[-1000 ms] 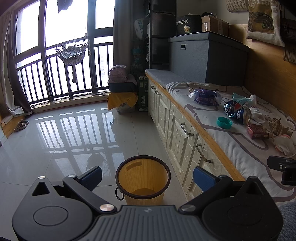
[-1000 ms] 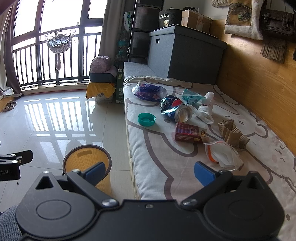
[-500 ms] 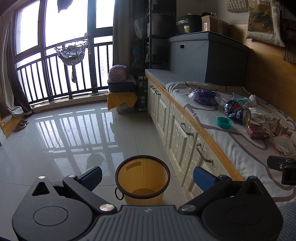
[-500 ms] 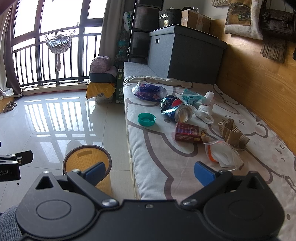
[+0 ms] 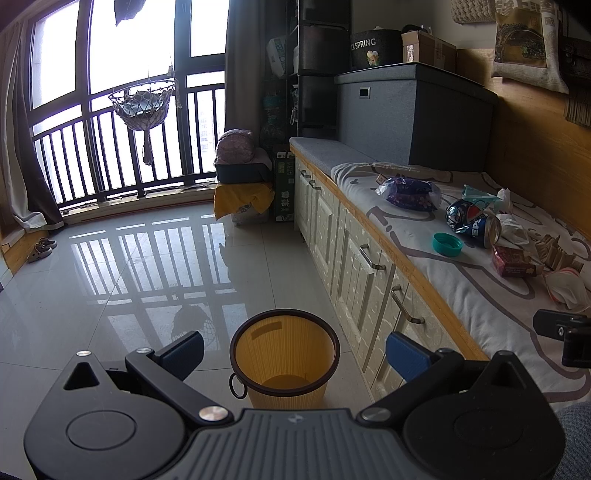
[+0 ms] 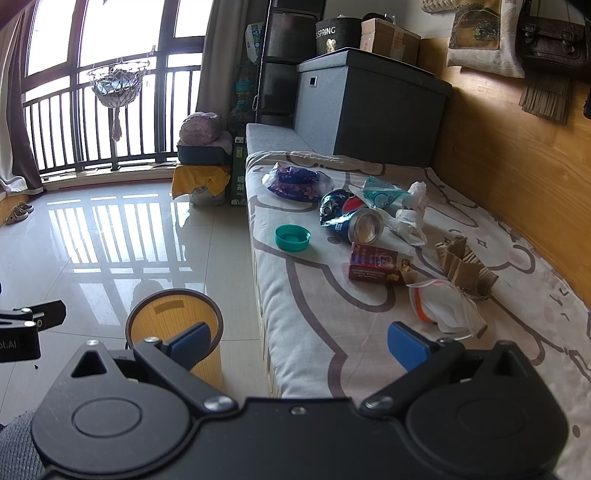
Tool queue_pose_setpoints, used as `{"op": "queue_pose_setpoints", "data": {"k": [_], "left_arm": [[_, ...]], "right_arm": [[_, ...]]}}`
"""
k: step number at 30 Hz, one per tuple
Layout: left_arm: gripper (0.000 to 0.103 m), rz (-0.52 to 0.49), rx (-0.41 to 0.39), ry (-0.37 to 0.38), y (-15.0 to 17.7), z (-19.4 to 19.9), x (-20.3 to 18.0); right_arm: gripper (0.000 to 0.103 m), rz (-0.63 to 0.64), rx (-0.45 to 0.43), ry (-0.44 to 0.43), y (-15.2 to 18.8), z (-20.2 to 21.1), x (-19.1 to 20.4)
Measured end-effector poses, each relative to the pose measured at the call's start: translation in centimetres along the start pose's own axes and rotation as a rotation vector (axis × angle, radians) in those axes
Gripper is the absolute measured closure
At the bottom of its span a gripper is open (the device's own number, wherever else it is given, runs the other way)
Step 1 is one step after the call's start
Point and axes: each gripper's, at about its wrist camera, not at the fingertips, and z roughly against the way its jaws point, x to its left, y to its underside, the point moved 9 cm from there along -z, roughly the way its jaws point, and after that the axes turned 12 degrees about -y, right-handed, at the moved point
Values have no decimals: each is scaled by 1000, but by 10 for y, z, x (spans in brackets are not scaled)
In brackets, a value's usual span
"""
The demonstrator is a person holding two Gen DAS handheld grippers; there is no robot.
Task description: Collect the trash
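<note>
Near the bed's (image 6: 317, 332) front edge, the crumpled white plastic bag (image 6: 448, 312) lay just ahead of the wide-open right hand-held gripper (image 6: 299, 341).

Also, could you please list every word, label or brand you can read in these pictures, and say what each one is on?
"SPRING" (cut to "CKSPRING" in the left view): black round box on the grey storage box.
"PEPSI", partly visible as "EPS": blue can lying on the bench cushion.
Red carton: print too small to read.
Green box on the floor: characters too blurred to read.
Wall hanging: print unreadable.
</note>
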Motion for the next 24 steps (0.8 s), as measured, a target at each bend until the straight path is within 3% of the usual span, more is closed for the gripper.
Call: {"op": "queue_pose_setpoints", "data": {"k": [24], "left_arm": [[0, -2, -19, 9, -9, 3, -8]], "right_arm": [[0, 5, -17, 1, -3, 5, 0]]}}
